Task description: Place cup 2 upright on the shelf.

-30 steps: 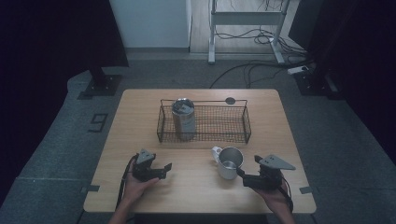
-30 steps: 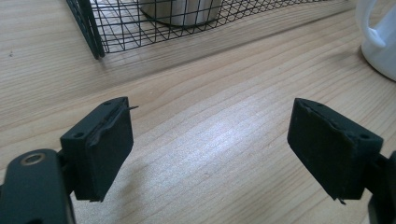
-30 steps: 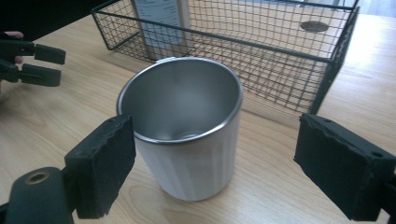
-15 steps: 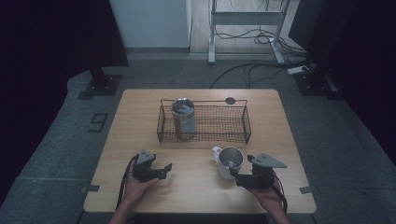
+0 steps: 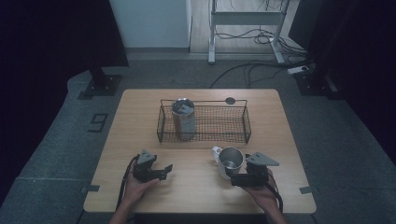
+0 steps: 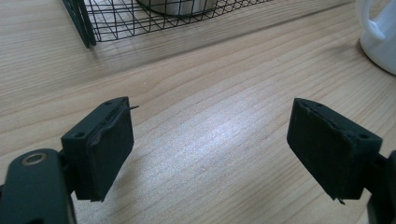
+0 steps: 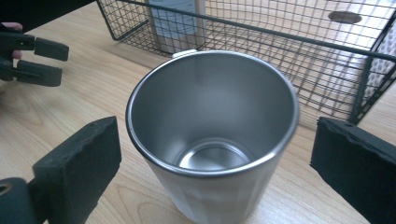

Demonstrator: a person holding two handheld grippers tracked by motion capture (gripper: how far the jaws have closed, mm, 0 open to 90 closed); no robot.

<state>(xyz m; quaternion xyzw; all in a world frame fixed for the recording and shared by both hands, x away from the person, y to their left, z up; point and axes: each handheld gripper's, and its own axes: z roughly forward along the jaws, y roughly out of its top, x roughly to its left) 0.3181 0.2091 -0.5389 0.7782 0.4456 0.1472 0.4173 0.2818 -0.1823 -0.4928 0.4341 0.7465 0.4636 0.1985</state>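
- A light wooden rectangular counter (image 5: pixel 140 107) stands on grey speckled carpet floor (image 5: pixel 60 140).
- A white wall panel (image 5: pixel 152 21) rises behind it.
- A pale metal frame (image 5: pixel 247 18) stands beside loose black cables (image 5: pixel 252 70).
- The room's edges are dark.

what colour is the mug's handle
White, like its outer wall; the mug's handle shows best in the left gripper view.

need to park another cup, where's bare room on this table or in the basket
Free: the basket floor right of the tumbler; the table strip left of the basket; the wood between the left gripper and the mug. Crowded: the front right, where the right gripper's jaws flank the mug.
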